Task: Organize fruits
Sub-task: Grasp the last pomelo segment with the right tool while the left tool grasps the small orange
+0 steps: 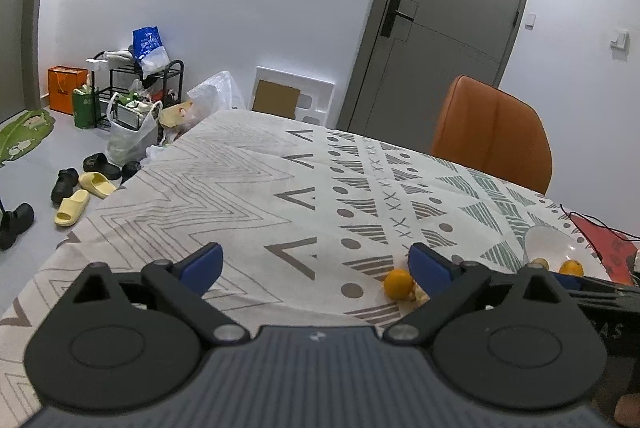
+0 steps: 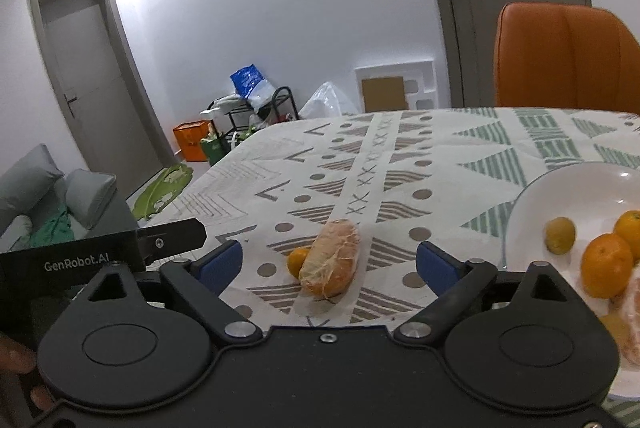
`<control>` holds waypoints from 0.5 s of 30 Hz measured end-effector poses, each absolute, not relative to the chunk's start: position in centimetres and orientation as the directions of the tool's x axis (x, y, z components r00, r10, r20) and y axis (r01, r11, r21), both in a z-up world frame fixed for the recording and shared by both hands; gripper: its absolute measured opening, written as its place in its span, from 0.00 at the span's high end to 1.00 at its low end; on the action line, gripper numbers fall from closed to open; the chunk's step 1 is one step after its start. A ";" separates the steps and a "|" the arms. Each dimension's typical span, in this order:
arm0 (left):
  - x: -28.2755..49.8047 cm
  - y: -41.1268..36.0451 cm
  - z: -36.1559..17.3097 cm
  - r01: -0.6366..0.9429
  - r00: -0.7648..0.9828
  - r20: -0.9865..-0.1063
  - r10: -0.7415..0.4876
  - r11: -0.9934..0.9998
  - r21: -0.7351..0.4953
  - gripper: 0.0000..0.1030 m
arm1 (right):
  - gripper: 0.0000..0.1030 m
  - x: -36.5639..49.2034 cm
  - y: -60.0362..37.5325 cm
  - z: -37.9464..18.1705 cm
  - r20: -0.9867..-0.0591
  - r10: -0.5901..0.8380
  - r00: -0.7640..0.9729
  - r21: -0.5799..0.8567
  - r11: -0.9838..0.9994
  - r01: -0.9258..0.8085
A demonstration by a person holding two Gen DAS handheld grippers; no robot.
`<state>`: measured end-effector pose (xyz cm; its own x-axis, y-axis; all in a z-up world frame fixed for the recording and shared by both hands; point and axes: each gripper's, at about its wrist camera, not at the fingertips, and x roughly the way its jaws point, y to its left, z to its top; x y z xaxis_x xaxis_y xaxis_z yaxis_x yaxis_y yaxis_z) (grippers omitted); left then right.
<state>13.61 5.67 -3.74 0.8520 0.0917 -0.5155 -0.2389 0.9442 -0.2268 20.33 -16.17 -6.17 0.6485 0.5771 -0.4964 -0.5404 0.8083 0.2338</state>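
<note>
Left gripper (image 1: pixel 316 264) hangs over bare table (image 1: pixel 248 188), fingers wide apart and empty. Right gripper (image 2: pixel 328 264) is spread too, lined up on the peeled segment (image 2: pixel 330 258), with a small orange (image 2: pixel 298 261) touching its left side. Plate (image 2: pixel 560 188) waits right: I'd drop low, close gently so it isn't crushed.
</note>
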 end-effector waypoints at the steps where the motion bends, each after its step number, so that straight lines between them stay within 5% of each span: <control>1: 13.7 5.8 -3.8 -0.236 0.852 -0.517 0.087 0.944 -0.231 0.08 | 0.14 20.5 -16.1 -6.3 -0.501 0.577 0.645 0.235 0.808 -0.540; 7: 14.1 6.3 -4.2 -0.232 0.850 -0.522 0.076 0.943 -0.241 0.12 | 0.24 21.5 -15.2 -7.1 -0.537 0.570 0.622 0.237 0.809 -0.537; 11: 14.7 6.7 -4.7 -0.233 0.835 -0.546 0.063 0.941 -0.247 0.29 | 0.30 22.1 -14.4 -7.7 -0.555 0.573 0.603 0.239 0.804 -0.544; 15: 15.2 7.2 -5.1 -0.235 0.827 -0.560 0.052 0.937 -0.259 0.34 | 0.35 22.8 -13.7 -8.4 -0.576 0.569 0.587 0.242 0.805 -0.542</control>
